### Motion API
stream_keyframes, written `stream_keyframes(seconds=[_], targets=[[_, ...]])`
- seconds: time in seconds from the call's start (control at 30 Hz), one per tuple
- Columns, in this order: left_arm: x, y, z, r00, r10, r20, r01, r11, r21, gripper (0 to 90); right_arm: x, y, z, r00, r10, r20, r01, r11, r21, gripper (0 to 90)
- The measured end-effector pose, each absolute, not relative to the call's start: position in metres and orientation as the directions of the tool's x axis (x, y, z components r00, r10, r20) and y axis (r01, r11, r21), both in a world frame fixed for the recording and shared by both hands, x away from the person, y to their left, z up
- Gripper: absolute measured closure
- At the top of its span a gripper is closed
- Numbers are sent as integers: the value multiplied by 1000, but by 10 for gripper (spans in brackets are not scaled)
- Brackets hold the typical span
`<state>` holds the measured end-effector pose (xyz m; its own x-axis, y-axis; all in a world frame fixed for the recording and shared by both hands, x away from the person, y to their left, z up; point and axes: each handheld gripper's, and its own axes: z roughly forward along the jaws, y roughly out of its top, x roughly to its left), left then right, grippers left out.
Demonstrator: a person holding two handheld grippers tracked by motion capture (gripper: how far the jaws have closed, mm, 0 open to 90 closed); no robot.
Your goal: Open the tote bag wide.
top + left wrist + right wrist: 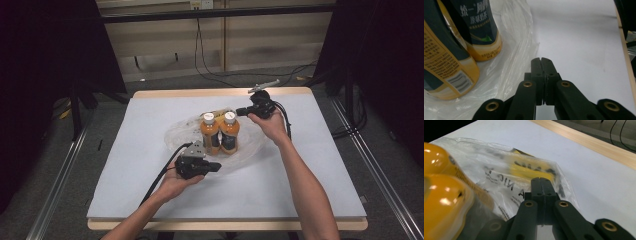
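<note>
The left gripper (216,167), jaws together and empty, rests at the near edge of the plastic bag (175,134). Two orange bottles (220,132) stand upright on it (labels in Chinese). Beyond, the right gripper (240,111), also closed, waits. Probably bagging comes next; a jaw must open to pinch the film.

Bottles (454,50) cropped by frame; bag (524,177) print blurred.

Two orange bottles (220,132) with white caps, dark labels; clear bag (175,135); pale-blue tabletop (125,165).
</note>
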<state>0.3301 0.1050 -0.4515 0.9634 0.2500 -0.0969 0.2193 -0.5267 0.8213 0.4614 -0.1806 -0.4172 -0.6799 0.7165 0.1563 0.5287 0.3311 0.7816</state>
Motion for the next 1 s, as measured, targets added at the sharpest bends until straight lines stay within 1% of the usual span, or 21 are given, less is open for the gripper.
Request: stream_keyframes(seconds=[0.1,0.13,0.2,0.27,0.33,0.37,0.4,0.43,0.47,0.57,0.7,0.77,0.87,1.0], targets=[[328,110,-447,962,256,-99,221,-508,833,829,450,-189,-415,-685,714,145,511,328,794,900],[327,113,-444,961,263,-86,215,-512,832,815,446,-193,-415,-681,719,139,505,324,800,900],[326,118,-440,958,274,-83,215,-497,840,761,440,-200,-414,-679,720,144,499,308,810,900],[326,123,-437,955,286,-77,212,-476,854,706,434,-206,-413,-675,721,153,492,286,823,787],[326,129,-435,951,301,-72,213,-468,858,645,427,-209,-411,-676,721,151,478,273,835,741],[326,131,-434,947,316,-62,212,-465,860,623,423,-210,-410,-674,725,140,469,274,840,675],[326,134,-433,944,326,-54,210,-463,861,590,419,-210,-408,-671,730,132,463,272,844,581],[326,137,-433,936,349,-45,214,-463,860,553,416,-211,-406,-666,733,137,466,266,844,532],[325,140,-433,929,367,-45,219,-449,866,521,412,-212,-404,-666,733,137,464,263,846,505],[325,148,-430,924,381,-42,218,-433,874,437,401,-214,-400,-664,738,125,448,257,856,332],[325,156,-426,908,416,-50,234,-404,884,316,387,-217,-396,-663,740,109,427,255,868,186],[326,161,-423,896,442,-37,234,-399,887,256,380,-219,-395,-661,745,91,414,260,872,147],[327,169,-421,884,467,-25,235,-398,887,197,368,-224,-393,-661,746,84,401,257,879,103],[326,180,-421,859,512,-10,251,-405,879,125,352,-231,-393,-658,750,71,389,258,884,90]])
